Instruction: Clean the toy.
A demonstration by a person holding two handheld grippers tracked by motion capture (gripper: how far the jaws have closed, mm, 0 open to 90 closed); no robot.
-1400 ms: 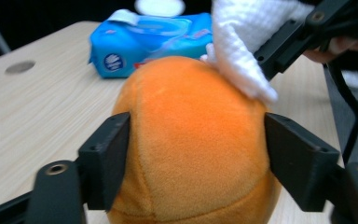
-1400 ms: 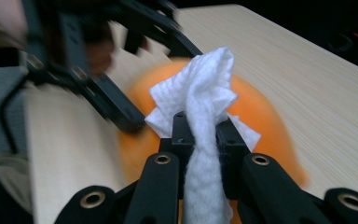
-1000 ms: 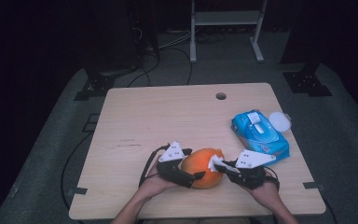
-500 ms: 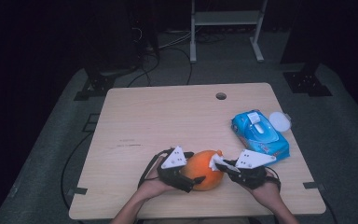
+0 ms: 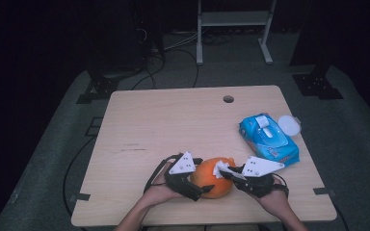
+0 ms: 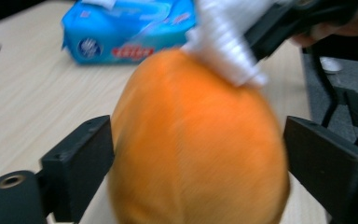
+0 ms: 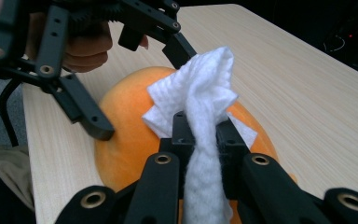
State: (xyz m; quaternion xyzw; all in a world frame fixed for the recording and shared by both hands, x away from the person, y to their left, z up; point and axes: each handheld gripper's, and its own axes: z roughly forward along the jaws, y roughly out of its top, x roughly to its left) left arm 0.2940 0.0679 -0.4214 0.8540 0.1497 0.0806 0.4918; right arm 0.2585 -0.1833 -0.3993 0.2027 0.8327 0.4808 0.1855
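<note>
A round orange fruit (image 5: 208, 179) sits near the table's front edge, and my left gripper (image 5: 198, 179) is shut on it. In the left gripper view its black pads (image 6: 81, 158) press both sides of the fruit (image 6: 196, 140). My right gripper (image 5: 226, 174) is shut on a bunched white wipe (image 5: 221, 168). The right gripper view shows the wipe (image 7: 205, 93) pinched between the jaws of my right gripper (image 7: 204, 135), its free end resting on top of the fruit (image 7: 126, 121). The wipe (image 6: 226, 42) also touches the fruit's upper right in the left gripper view.
A blue pack of wet wipes (image 5: 269, 137) lies at the table's right side, with a white round lid (image 5: 289, 126) beside it at the edge. A cable hole (image 5: 228, 99) is at the back of the wooden table (image 5: 164, 125).
My left gripper has tipped slightly toward the near edge with the fruit. The wipe stays pressed on the fruit's top, and the right hand has hardly moved.
</note>
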